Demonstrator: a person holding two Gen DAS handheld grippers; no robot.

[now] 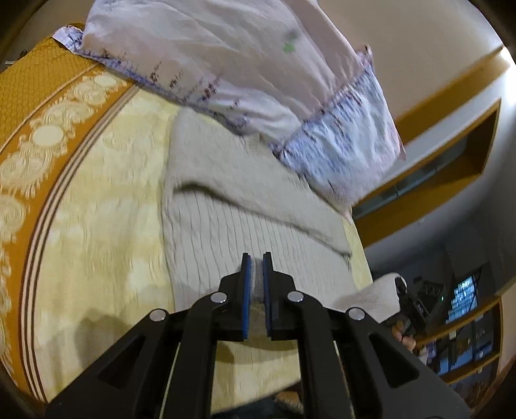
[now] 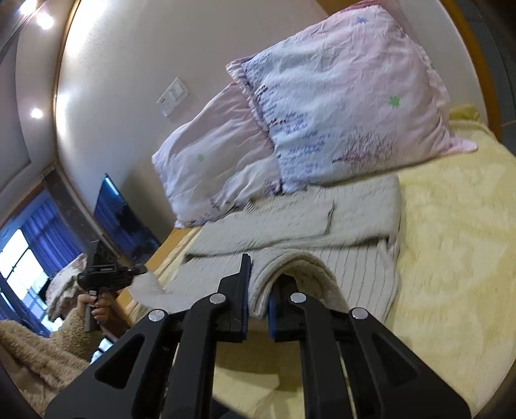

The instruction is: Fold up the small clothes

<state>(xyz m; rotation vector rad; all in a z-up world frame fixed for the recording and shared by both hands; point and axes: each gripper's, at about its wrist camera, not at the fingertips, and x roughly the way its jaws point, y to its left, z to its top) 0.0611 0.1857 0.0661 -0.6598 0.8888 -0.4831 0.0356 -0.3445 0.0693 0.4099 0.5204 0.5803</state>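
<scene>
The ribbed beige sweater (image 1: 258, 206) lies on the yellow bedspread (image 1: 106, 199) just below the pillows (image 2: 322, 106), sleeves already crossed. Left gripper (image 1: 257, 274) and right gripper (image 2: 259, 283) each pinch its near hem. Best to lift both corners evenly, keep the hem taut, and carry it toward the pillow-side edge.

Both views show strong fisheye distortion: straight edges bow and the corners fall into black vignette. Illumination is warm and moderately bright. In the right wrist view, ceiling spotlights (image 2: 41, 20) produce glare on the wall (image 2: 106, 96), and a window (image 2: 19, 258) is overexposed. Motion blur softens the pillows (image 1: 225, 64) and the bedspread (image 1: 106, 199). The gripper frames stay sharp and cast soft shadows below.
</scene>
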